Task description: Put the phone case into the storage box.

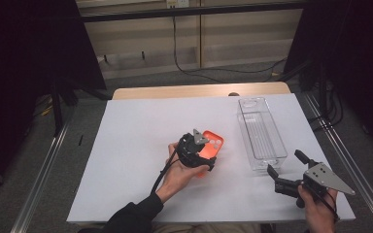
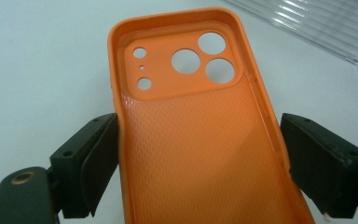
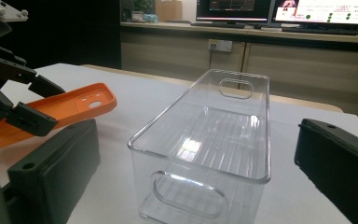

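An orange phone case (image 2: 191,140) with camera cut-outs lies between the jaws of my left gripper (image 2: 198,144), and both jaws press its long sides. In the high view the left gripper (image 1: 205,150) holds the phone case (image 1: 215,141) near the middle of the white sheet. The right gripper view shows the phone case (image 3: 70,106) tilted up off the sheet in the left gripper (image 3: 37,105). My right gripper (image 1: 284,162) stands open just in front of the near end of an empty clear plastic bin (image 1: 260,131). The bin (image 3: 266,130) lies straight ahead of the right gripper (image 3: 193,140).
A white sheet (image 1: 136,145) covers the table, with a strip of wood (image 1: 175,91) along its far edge. Metal rails (image 1: 43,170) run along both sides. Cables (image 1: 209,73) lie on the floor beyond. Monitors (image 3: 284,9) stand on a far counter.
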Tool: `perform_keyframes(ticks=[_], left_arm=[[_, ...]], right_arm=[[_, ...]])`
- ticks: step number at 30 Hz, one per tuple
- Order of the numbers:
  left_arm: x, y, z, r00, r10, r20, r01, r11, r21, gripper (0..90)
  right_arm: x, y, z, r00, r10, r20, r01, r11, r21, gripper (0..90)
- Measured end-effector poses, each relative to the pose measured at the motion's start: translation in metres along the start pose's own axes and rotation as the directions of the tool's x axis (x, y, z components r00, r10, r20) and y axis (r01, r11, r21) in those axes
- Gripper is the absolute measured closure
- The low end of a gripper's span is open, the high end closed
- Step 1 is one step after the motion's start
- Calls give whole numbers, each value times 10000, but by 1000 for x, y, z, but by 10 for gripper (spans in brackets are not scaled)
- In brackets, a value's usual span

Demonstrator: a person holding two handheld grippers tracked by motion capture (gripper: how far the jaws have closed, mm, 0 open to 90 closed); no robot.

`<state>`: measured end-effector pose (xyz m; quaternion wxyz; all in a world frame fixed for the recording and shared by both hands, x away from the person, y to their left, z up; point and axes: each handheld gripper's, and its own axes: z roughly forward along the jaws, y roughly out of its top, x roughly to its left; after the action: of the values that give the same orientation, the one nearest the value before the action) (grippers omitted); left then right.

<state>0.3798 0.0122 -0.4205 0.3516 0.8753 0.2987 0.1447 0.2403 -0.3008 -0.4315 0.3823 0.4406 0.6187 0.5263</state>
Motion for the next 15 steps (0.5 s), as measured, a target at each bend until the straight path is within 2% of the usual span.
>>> perform_keyframes(ticks=[11,13,15], left_arm=[[10,-9,-18,9998,-205,-39,203,9991,-382,141],[9,-11,-20,10000,-10,-56,8,9993,-373,141],[8,-12,-22,10000,8,-48,-10,9987,-518,140]], right_arm=[[1,0,1,10000,-10,7,10,10000,20,0],[0,0,1,10000,-53,6,53,10000,32,0],[0,0,1,10000,-39,-1,39,10000,26,0]])
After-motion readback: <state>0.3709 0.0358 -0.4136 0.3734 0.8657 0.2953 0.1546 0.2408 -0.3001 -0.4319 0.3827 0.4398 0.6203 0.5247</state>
